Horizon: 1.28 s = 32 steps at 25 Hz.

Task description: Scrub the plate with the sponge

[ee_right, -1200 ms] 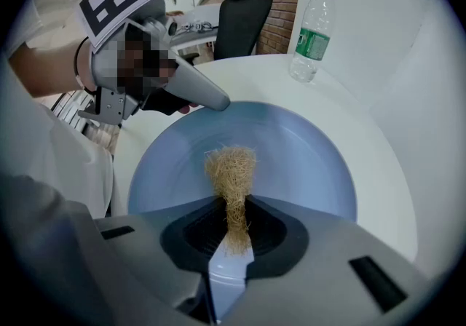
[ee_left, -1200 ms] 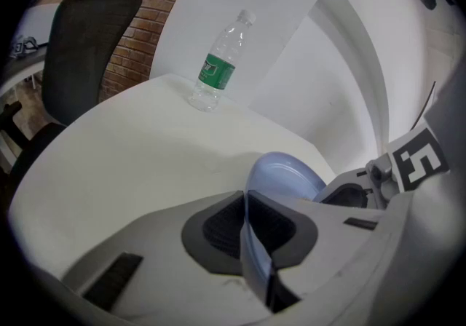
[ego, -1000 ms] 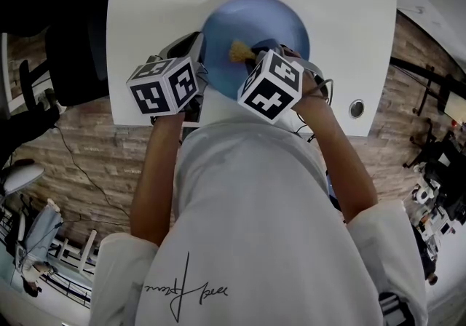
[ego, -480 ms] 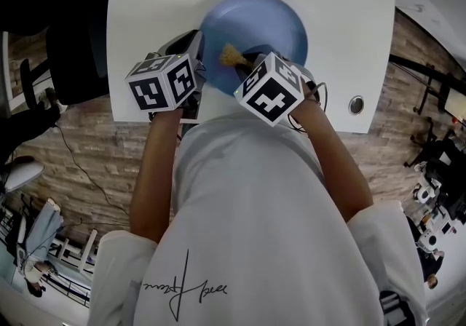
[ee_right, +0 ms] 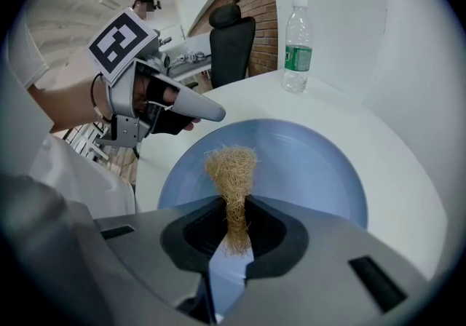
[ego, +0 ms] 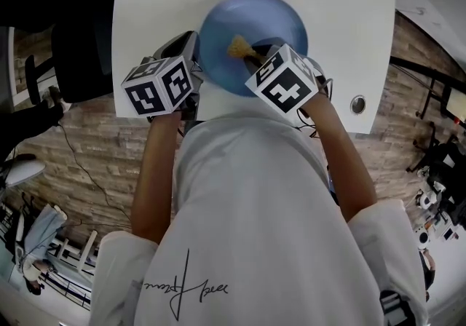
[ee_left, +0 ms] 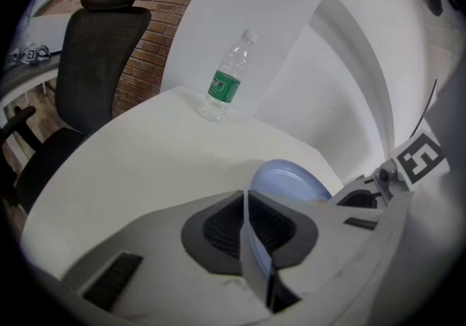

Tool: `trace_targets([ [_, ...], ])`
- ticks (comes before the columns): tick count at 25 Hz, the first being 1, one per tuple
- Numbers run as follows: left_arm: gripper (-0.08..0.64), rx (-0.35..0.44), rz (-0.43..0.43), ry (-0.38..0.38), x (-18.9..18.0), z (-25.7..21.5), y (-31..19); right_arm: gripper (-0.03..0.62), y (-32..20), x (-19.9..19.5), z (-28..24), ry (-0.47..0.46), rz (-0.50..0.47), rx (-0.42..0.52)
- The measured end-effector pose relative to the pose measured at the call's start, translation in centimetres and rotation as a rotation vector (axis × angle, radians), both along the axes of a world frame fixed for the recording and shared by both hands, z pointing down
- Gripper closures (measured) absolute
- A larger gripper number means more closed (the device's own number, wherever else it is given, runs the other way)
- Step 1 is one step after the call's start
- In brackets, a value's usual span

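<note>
Now one blue plate [ego: 255,26] lies on the white surface [ego: 342,4], close to the edge where the person stands. The left gripper [ee_left: 247,226] has its jaws closed on the thin left rim of the plate, and the rim shows as a pale blue strip pinched between the two dark pads. The right gripper [ee_right: 233,226] has its jaws closed on one sponge [ee_right: 231,172], a tan, stringy tuft. The top of the sponge sticks out past the jaws and fans out over the middle of the plate. I cannot tell if the sponge touches the plate or hangs just over it. From the head view, the right cube [ego: 284,86] covers the near rim of the plate and hides the right jaws, so only the tip of the sponge peeks out beside it. The left cube [ego: 160,84] sits just left of the plate, over the edge of the surface. The person's white shirt [ego: 255,208] fills the low part of that view. One clear water bottle [ee_left: 228,78] with a green label stands upright at the far side of the surface, well apart from the plate. One black office chair [ee_left: 102,48] stands past the surface, by a brick wall. One small round hole [ego: 356,105] sits in the surface near its right corner. So there are two grippers, two cubes, one plate, one sponge, one bottle and one chair.
</note>
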<state>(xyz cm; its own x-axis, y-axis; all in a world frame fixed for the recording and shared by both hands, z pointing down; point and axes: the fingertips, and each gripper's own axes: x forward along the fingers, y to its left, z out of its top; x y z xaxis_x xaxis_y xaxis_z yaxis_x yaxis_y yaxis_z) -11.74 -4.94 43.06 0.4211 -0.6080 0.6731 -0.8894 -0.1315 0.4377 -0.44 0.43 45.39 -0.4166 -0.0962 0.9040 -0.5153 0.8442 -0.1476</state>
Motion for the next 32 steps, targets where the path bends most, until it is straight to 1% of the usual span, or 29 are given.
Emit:
trace_targets([
  [5,0.529,0.047,-0.013,-0.048,-0.7,-1.5,0.6,0.548,-0.3,0.5,-0.9,-0.033,0.028,0.025],
  [12,0.529,0.094,-0.019,-0.007,1.9,-3.2,2.0,0.548,-0.1,2.1,-2.7,-0.057,0.057,0.063],
  [17,0.529,0.144,0.018,-0.011,3.9,-4.4,3.2,0.548,0.6,3.5,-3.1,-0.067,0.066,0.082],
  [21,0.535,0.173,0.038,-0.006,4.5,-5.4,3.8,0.548,1.0,3.9,-4.2,-0.113,0.087,0.092],
  [25,0.549,0.213,0.049,0.006,5.2,-6.9,4.3,0.548,1.3,4.9,-5.5,-0.141,0.091,0.125],
  [29,0.550,0.284,0.085,-0.046,5.7,-8.9,4.8,0.548,1.9,5.5,-7.3,-0.213,0.100,0.132],
  [32,0.553,0.326,0.107,-0.057,6.2,-10.5,5.2,0.548,2.5,5.9,-8.7,-0.268,0.104,0.132],
])
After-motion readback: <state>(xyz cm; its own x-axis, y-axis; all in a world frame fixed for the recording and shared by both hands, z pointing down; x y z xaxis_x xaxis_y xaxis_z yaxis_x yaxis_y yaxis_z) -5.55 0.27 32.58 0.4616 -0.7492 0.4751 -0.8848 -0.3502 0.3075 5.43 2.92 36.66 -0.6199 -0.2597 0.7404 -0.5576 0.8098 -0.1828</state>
